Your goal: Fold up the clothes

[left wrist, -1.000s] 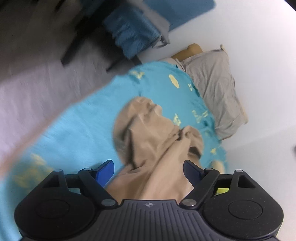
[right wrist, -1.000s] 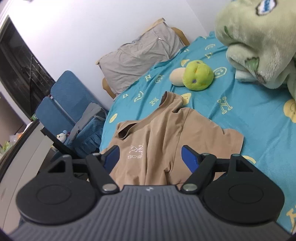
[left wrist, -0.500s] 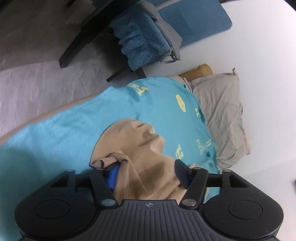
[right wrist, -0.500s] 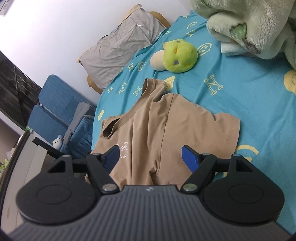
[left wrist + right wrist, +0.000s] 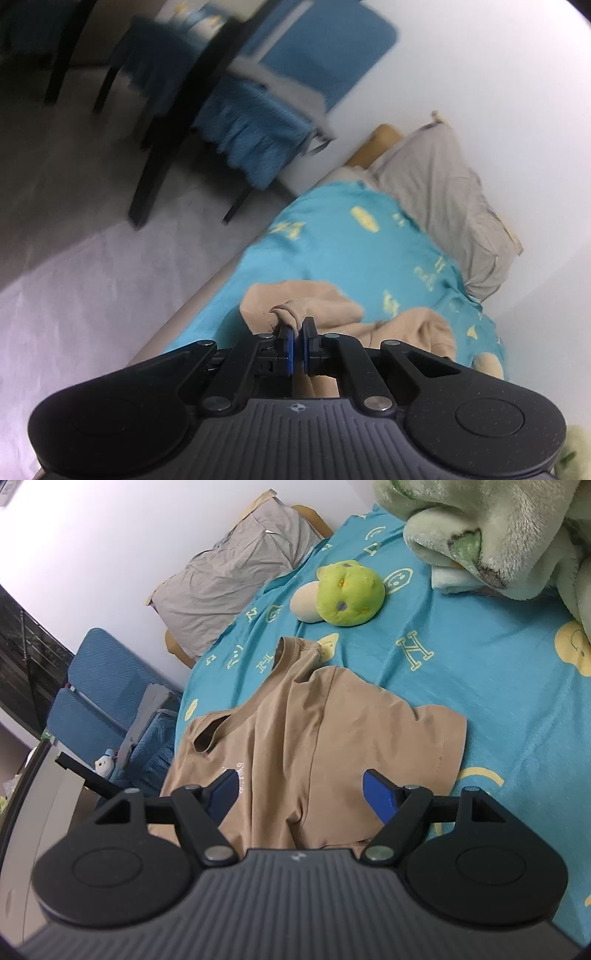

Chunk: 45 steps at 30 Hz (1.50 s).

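A tan T-shirt [image 5: 314, 738] lies crumpled on the bed's turquoise sheet [image 5: 480, 657], collar toward the pillow, one short sleeve spread to the right. My right gripper [image 5: 301, 794] is open, its blue pads on either side of the shirt's lower body, just above the cloth. In the left wrist view my left gripper [image 5: 297, 334] is shut on a bunched fold of the tan shirt [image 5: 317, 306] near the bed's left edge; more of the shirt lies to its right.
A grey pillow [image 5: 236, 572] leans on the wall at the bed's head. A green plush toy [image 5: 349, 592] and a pale green fleece blanket [image 5: 498, 528] lie beyond the shirt. A blue chair [image 5: 258, 122] with draped cloth stands beside the bed on the grey floor [image 5: 74, 240].
My left gripper came down on the shirt's edge and closed on a fold of it. My right gripper stayed open and tipped down closer over the shirt's body.
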Each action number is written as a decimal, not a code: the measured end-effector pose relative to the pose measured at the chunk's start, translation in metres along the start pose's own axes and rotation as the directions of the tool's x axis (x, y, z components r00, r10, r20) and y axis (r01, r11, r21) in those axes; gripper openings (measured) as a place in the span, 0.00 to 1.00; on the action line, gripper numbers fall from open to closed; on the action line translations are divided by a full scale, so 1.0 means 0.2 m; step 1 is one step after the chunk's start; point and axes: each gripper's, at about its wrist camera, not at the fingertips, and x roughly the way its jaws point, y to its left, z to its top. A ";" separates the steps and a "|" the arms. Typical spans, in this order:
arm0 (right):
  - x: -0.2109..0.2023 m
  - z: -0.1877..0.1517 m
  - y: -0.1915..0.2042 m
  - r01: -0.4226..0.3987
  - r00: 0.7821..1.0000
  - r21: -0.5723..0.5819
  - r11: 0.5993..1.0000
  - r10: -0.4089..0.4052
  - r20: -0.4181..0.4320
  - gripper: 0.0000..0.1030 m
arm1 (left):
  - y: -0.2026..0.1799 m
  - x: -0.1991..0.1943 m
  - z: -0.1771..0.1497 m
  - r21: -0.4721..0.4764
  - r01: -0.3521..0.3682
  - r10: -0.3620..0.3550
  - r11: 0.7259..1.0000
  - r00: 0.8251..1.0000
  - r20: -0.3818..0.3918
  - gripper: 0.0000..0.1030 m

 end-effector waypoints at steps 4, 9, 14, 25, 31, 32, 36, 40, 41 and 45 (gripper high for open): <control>0.01 -0.02 0.01 0.000 1.000 -0.017 1.000 0.000 -0.016 0.75 | 0.16 0.05 -0.01 -0.253 0.057 -0.081 0.966 0.993 -0.083 0.23; 0.01 -0.04 0.02 0.009 1.000 -0.030 1.000 -0.010 -0.027 0.75 | 0.22 0.15 -0.03 -0.410 0.136 -0.198 0.902 0.974 -0.113 0.66; 0.04 -0.04 0.01 0.018 0.999 -0.031 0.999 -0.019 -0.038 0.75 | 0.18 0.26 -0.04 -0.400 0.195 -0.254 0.895 0.962 -0.100 0.72; 0.12 -0.09 0.03 0.069 0.996 -0.098 0.993 -0.075 -0.057 0.75 | 0.07 0.45 0.03 -0.230 0.240 -0.246 0.943 0.969 0.000 0.68; 0.16 -0.11 0.06 0.098 0.993 -0.140 0.985 -0.107 -0.058 0.75 | 0.05 0.43 0.07 -0.129 0.209 -0.207 0.969 0.978 0.026 0.07; 0.16 -0.11 0.06 0.103 0.992 -0.148 0.984 -0.113 -0.058 0.75 | 0.05 0.41 0.08 -0.126 0.227 -0.221 0.966 0.973 0.061 0.07; 0.17 -0.11 0.06 0.113 0.990 -0.146 0.983 -0.123 -0.062 0.75 | 0.06 0.30 0.14 -0.098 0.361 -0.342 0.928 0.925 0.165 0.07; 0.18 -0.11 0.04 0.120 0.989 -0.131 0.984 -0.129 -0.066 0.75 | 0.13 0.26 0.19 -0.139 0.481 -0.453 0.866 0.871 0.190 0.09; 0.18 -0.11 0.04 0.119 0.990 -0.128 0.985 -0.128 -0.067 0.75 | 0.17 0.27 0.20 -0.168 0.486 -0.459 0.858 0.871 0.174 0.17; 0.17 -0.11 0.05 0.113 0.990 -0.123 0.986 -0.122 -0.072 0.75 | 0.31 0.36 0.19 -0.328 0.437 -0.433 0.838 0.897 0.090 0.62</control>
